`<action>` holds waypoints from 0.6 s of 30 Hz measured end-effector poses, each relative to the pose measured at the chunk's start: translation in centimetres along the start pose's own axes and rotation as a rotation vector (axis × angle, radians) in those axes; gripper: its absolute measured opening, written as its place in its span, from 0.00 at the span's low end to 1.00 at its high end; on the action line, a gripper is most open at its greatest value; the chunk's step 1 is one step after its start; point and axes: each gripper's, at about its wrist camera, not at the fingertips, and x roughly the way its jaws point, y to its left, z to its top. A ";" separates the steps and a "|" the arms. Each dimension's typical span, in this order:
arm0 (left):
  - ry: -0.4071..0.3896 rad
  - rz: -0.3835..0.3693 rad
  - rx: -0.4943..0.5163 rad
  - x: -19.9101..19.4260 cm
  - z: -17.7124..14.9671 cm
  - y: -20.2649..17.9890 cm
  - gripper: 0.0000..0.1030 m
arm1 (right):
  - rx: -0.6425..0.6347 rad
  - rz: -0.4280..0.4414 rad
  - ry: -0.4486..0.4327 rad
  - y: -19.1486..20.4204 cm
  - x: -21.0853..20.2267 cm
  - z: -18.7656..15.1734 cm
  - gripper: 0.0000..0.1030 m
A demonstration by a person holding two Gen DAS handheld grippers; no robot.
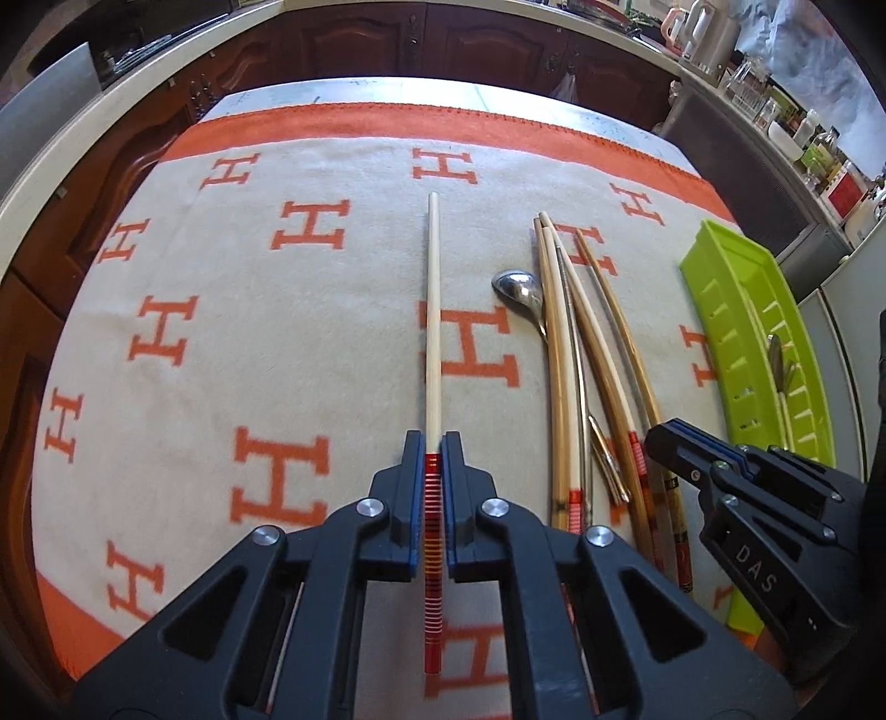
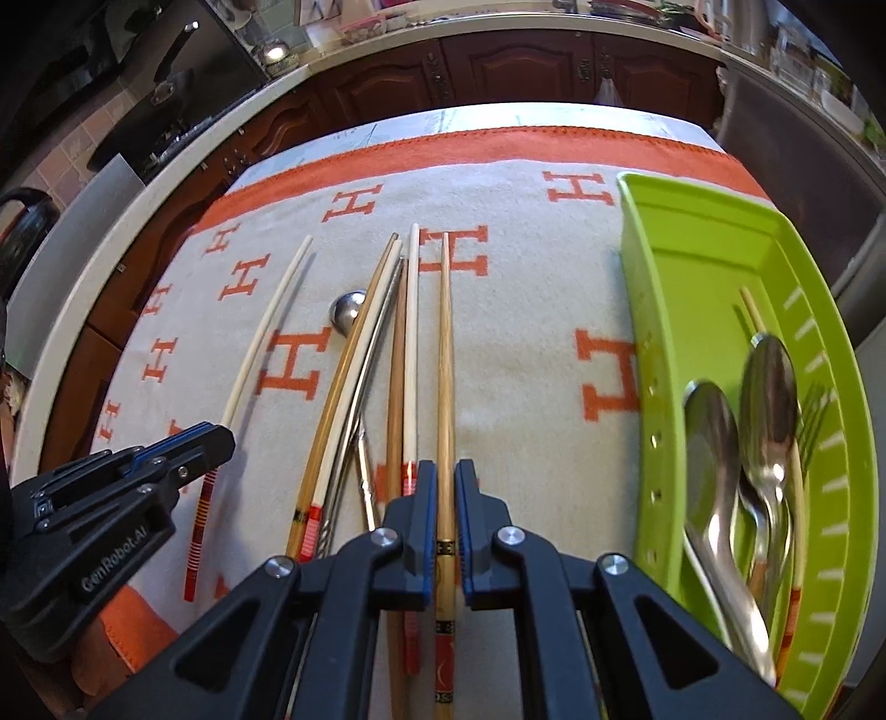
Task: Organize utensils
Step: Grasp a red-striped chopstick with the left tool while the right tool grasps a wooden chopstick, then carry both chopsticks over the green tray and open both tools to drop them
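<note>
My left gripper is shut on a pale chopstick just above its red-striped end; the stick points straight ahead over the cloth. The right wrist view shows that left gripper and pale chopstick at the left. My right gripper is shut on a tan chopstick near its decorated end, beside the pile; the right gripper also shows at the left wrist view's right side. Several chopsticks and a metal spoon lie bunched on the cloth. A green tray holds two spoons, a fork and a chopstick.
The table wears a beige cloth with orange H marks and an orange border. The green tray sits along the table's right edge. Dark wooden cabinets and a cluttered counter ring the table beyond its far edge.
</note>
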 end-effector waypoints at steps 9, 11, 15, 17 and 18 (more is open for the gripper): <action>-0.039 -0.066 0.027 -4.9 -0.9 -1.8 0.03 | 0.047 0.062 -0.089 -0.7 -5.1 -1.5 0.06; -0.051 -0.091 0.049 -6.1 -0.9 -3.0 0.04 | 0.057 0.074 -0.104 -1.1 -6.1 -1.6 0.06; -0.048 -0.142 0.083 -7.5 -0.5 -5.6 0.04 | 0.087 0.089 -0.132 -2.6 -8.6 -1.8 0.06; -0.040 -0.171 0.106 -8.0 -0.3 -7.3 0.03 | 0.103 0.089 -0.139 -3.4 -9.3 -1.7 0.06; -0.035 -0.195 0.120 -8.3 -0.2 -8.5 0.03 | 0.111 0.083 -0.146 -4.0 -9.8 -1.8 0.06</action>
